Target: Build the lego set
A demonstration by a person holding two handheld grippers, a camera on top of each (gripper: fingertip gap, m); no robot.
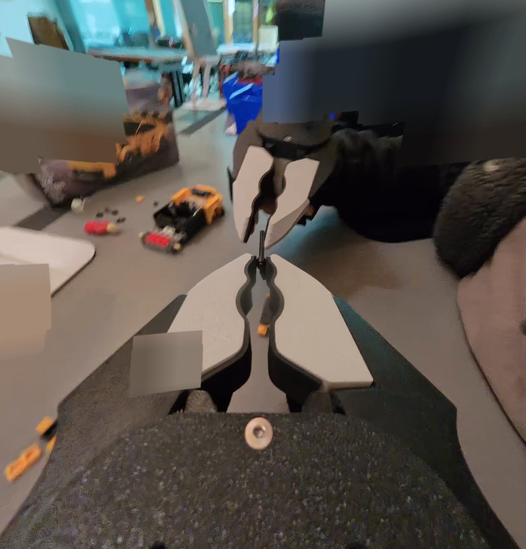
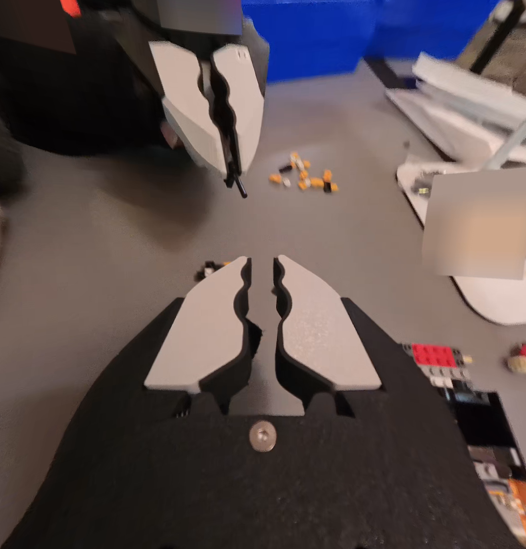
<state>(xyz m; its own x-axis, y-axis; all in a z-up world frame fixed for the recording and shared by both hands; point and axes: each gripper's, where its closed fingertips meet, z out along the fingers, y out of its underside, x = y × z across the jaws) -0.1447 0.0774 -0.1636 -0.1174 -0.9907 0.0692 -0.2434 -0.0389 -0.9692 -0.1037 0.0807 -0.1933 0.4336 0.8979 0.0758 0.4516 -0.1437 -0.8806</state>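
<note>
My left gripper (image 1: 260, 259) is shut on a thin black pin (image 1: 261, 245) that sticks out past its fingertips. It also shows in the right wrist view (image 2: 235, 173) at the top, with the pin (image 2: 240, 188) pointing down at the table. My right gripper (image 2: 261, 259) is open and empty, held above the grey table. In the left wrist view it (image 1: 258, 239) faces my left gripper, tips close to the pin's free end. The part-built black and orange lego car (image 1: 184, 217) with a red block at its end sits on the table to the left, and also shows in the right wrist view (image 2: 463, 401).
A red figure piece (image 1: 101, 227) and small black bits lie by the car. Orange pieces (image 2: 303, 175) are piled mid-table; more (image 1: 27, 457) lie near the left edge. The set's box (image 1: 148, 139), a white booklet (image 1: 41, 249) and a blue bin (image 2: 315, 35) stand around. About 6 cm separates my left fingertips from my right. My right tips are roughly 25 cm from the red figure piece (image 1: 101, 227).
</note>
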